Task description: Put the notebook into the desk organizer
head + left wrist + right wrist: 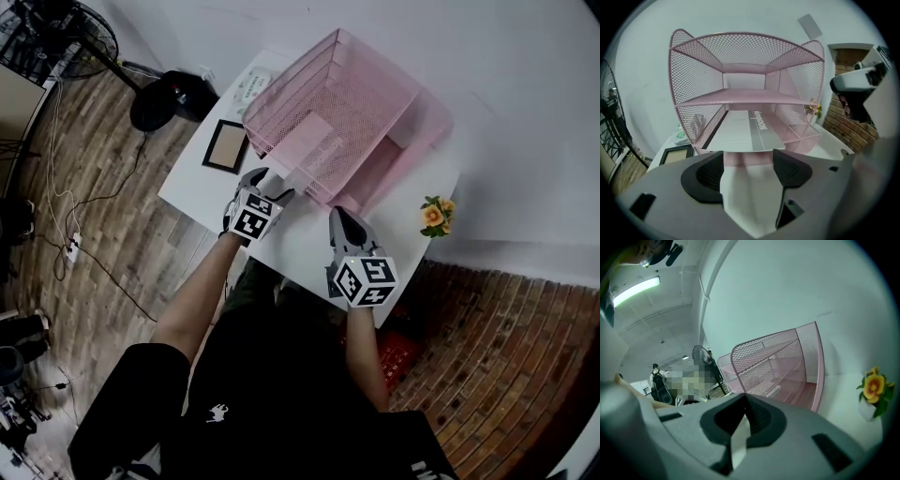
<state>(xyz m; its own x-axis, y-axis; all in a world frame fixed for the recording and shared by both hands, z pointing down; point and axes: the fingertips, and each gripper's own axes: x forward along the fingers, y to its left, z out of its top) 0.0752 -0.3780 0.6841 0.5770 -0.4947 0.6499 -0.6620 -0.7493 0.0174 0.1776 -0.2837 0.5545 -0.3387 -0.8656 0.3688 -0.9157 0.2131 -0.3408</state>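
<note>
A pink mesh desk organizer (347, 103) stands on the white table (202, 187), its open front turned toward me. The grey-and-white notebook (740, 133) lies flat on the bottom tier, its near edge sticking out a little over the front lip. My left gripper (270, 183) sits just in front of that edge, open, with nothing between its pads (708, 174). My right gripper (339, 214) hovers to the right of the organizer's front, shut and holding nothing. In the right gripper view the organizer (787, 362) stands ahead of the shut jaws.
A small framed picture (226, 146) lies on the table left of the organizer, with a white pack (251, 86) behind it. An orange flower in a small pot (436, 216) stands at the table's right corner. A fan (66, 37) and cables occupy the floor at left.
</note>
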